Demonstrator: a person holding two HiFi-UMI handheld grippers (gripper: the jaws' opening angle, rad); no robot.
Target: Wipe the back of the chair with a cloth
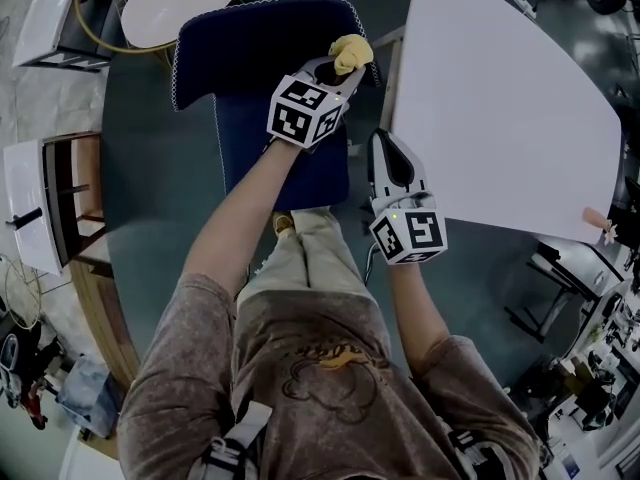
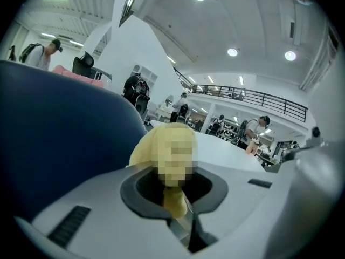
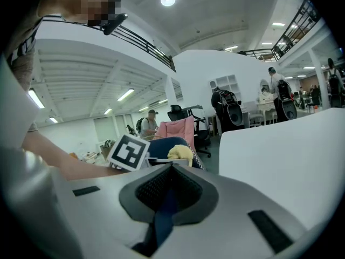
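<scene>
Pinching a bunched yellow cloth [image 1: 352, 52] against the top corner of the navy chair back [image 1: 250, 38], the left gripper [image 1: 338, 68] could lose it if the fabric snags; the right gripper [image 1: 386, 148] hangs closed, empty, beside the white table [image 1: 500, 98].

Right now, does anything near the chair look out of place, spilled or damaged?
Nothing stands out. The left claw grips the yellow cloth at the top edge of the blue chair, and the white table beside it shows no spill.
</scene>
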